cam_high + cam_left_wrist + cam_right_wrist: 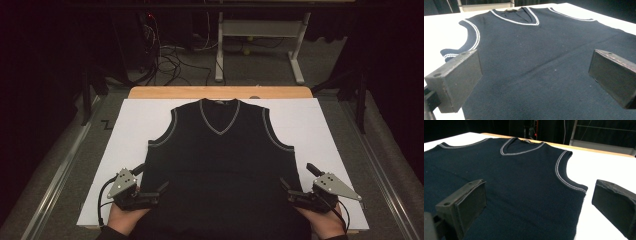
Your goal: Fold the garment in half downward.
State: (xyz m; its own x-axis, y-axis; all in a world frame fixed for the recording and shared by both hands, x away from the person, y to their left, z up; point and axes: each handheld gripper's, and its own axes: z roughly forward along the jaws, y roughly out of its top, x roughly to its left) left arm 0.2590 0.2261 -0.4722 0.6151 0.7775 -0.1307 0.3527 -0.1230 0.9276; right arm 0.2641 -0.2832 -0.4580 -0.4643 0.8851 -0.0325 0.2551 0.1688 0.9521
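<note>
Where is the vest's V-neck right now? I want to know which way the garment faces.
In the high view the V-neck lies at the vest's far end, near the table's wooden edge, away from both grippers.

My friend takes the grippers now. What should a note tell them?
Left gripper: open, holding nothing, at the vest's left side near the hem.
Right gripper: open, holding nothing, at the vest's right side near the hem.
Dark sleeveless vest: lies flat and face up on the white board, V-neck pointing away from the person.
Done: vest spread out smooth.
Left: no fold made yet; probably grip both lower edges first.
</note>
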